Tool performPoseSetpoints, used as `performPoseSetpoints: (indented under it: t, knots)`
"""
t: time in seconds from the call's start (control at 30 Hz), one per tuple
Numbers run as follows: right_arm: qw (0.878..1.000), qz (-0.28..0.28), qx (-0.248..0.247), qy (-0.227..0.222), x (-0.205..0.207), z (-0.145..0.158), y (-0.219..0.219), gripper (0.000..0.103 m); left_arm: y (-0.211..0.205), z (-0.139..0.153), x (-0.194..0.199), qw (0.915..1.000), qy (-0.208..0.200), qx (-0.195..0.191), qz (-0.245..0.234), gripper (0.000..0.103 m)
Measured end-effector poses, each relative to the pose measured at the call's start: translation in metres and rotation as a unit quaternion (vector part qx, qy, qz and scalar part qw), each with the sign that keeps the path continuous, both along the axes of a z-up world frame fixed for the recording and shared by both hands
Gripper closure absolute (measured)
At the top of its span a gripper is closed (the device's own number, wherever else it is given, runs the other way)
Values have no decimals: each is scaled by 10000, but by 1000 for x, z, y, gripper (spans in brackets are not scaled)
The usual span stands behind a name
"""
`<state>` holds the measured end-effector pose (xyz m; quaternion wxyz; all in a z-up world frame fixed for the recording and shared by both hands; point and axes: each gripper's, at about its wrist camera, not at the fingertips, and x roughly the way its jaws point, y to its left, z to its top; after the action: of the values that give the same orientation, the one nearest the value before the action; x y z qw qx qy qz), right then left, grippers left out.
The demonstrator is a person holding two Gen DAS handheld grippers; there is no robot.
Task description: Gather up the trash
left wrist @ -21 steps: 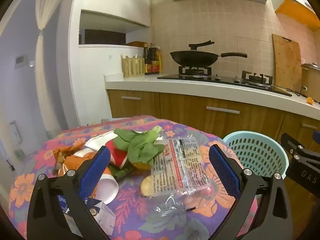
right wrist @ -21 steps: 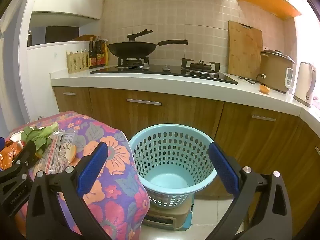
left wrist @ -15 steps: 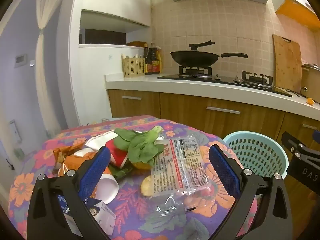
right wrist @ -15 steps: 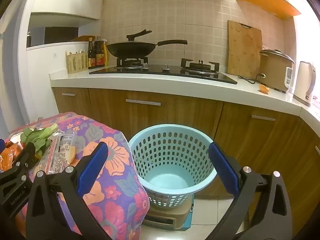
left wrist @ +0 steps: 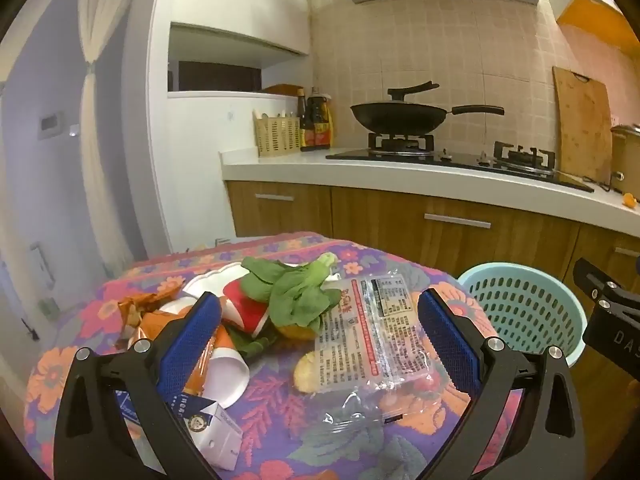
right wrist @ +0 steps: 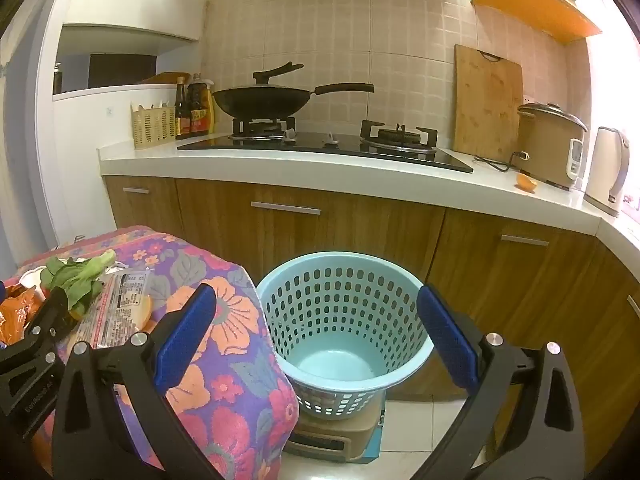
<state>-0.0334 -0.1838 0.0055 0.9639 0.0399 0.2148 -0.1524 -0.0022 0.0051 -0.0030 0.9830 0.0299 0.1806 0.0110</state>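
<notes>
Trash lies on a table with a floral cloth: a clear printed food wrapper, green leafy vegetable, a red-and-white paper cup, a white paper cup, orange wrappers and a small carton. My left gripper is open and empty, just short of the pile. A light blue perforated basket stands on a box beside the table. My right gripper is open and empty, facing the basket. The wrapper and greens show at the left.
A kitchen counter with wooden cabinets runs behind the basket, holding a wok on a stove, bottles, a cutting board, a rice cooker and a kettle. A white wall and curtain stand left of the table.
Both grippers have barely drifted; the view is nearly the same. Nothing was taken hold of or let go.
</notes>
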Motion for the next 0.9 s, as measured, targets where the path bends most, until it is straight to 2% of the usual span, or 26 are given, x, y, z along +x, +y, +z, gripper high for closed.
performPoseSetpoints:
  t: [0.23, 0.9]
  knots:
    - [10000, -4, -8, -10, 0, -1, 1, 8, 7, 0, -2, 9998, -22, -177, -76, 7]
    - [10000, 8, 2, 8, 3, -1, 0, 8, -6, 2, -3, 9999, 6, -48, -127, 7]
